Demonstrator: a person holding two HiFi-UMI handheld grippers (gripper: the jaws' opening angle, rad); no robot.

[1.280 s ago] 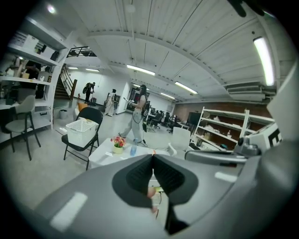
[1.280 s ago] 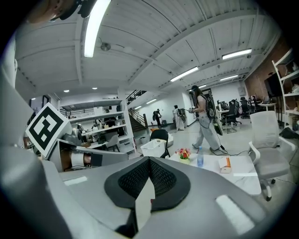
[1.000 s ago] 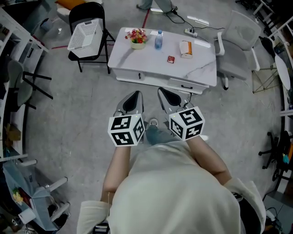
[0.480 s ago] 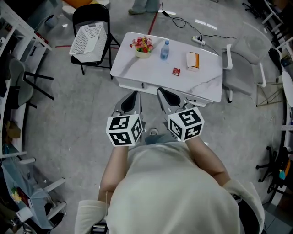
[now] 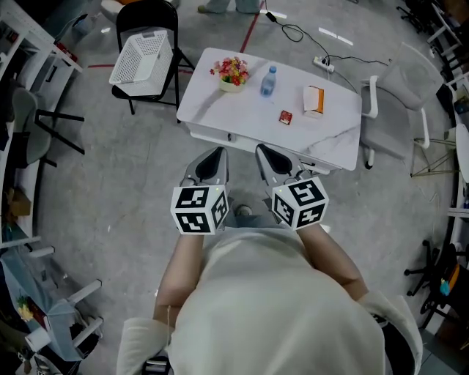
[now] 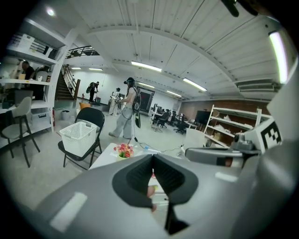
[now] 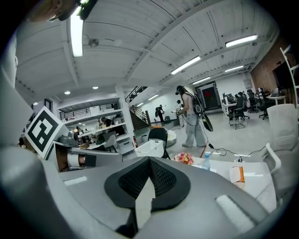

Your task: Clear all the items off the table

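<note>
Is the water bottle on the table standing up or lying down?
Standing up. The bottle stands with its blue cap on top, on the white table, beside the flowers.

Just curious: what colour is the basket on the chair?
White; the basket shows best in the head view.

From the middle of the head view, a black folding chair (image 5: 143, 20) is standing at eleven o'clock, carrying a white basket (image 5: 141, 57) on its seat. A white armchair (image 5: 396, 102) is sitting at two o'clock. A power strip (image 5: 323, 64) is lying on the grey floor (image 5: 110, 183) at one o'clock. In the left gripper view, a person (image 6: 127, 112) is standing at eleven o'clock, and white shelves (image 6: 28, 80) are lining the wall at nine o'clock.
</note>
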